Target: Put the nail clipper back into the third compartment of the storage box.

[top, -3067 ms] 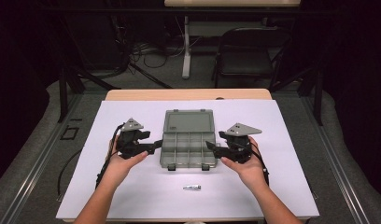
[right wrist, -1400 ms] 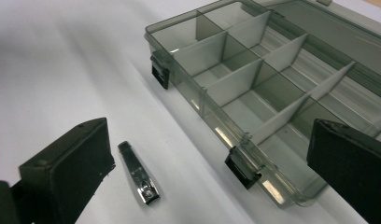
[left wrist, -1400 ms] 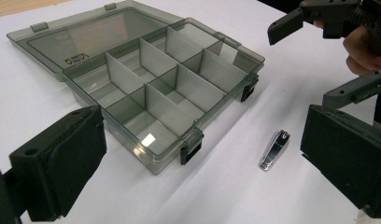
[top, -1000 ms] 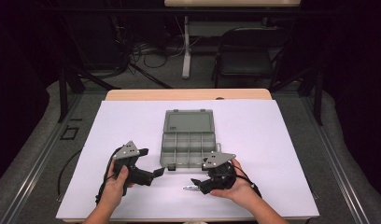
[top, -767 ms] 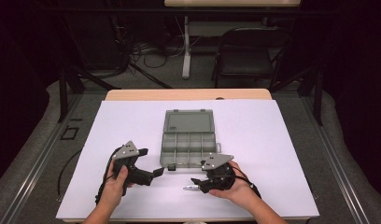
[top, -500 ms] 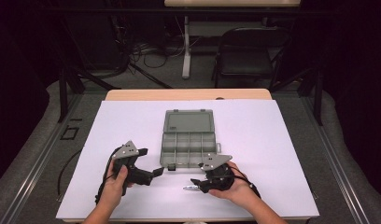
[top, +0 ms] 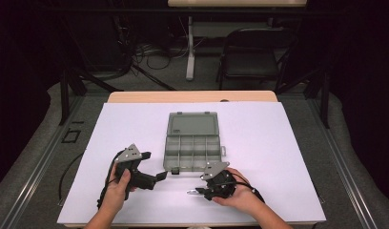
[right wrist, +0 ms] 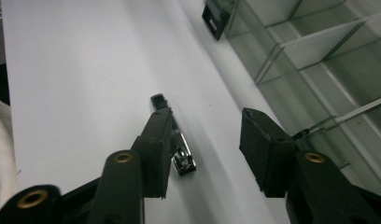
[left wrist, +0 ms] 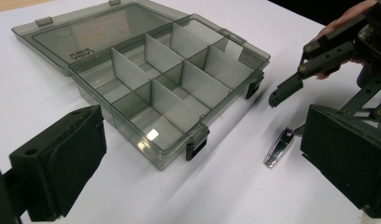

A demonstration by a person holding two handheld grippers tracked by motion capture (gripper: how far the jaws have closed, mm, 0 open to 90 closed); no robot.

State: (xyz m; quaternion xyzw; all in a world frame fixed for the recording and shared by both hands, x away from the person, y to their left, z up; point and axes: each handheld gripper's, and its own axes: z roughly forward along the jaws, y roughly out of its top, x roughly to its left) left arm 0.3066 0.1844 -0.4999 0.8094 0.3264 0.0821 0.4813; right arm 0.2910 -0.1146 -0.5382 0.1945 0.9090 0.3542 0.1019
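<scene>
High view: the right gripper (top: 202, 192) sits low on the white table cover (top: 288, 157) at about 6 o'clock from the organiser box (top: 192, 141); the left gripper (top: 160, 176) waits at about 8 o'clock from it.
Step in hand: reaching in to pick up the nail clipper (right wrist: 181, 157), by my reading; no grasp is made yet.
Right gripper state: jaws spread part way and holding nothing; in the right gripper view the clipper lies against the inner face of one jaw, and the other jaw stands well clear.
Left gripper state: jaws wide apart in its own view, nothing between them, pointed toward the box's near edge.
Clipper place: flat on the cover, just outside the box's front wall, near the black latches (left wrist: 197, 145).
Next move: probably shift so the clipper sits centred between the jaws, then close across its narrow width; it is thin and lies flat, so the tips must stay low against the cover.
Clipper material: bright polished metal, slim and elongated, likely slippery.
Box: smoky translucent plastic, rectangular, hinged lid (left wrist: 81, 35) laid open flat at 12 o'clock, thin dividers making empty compartments.
Jaw pads: matt black, blocky.
</scene>
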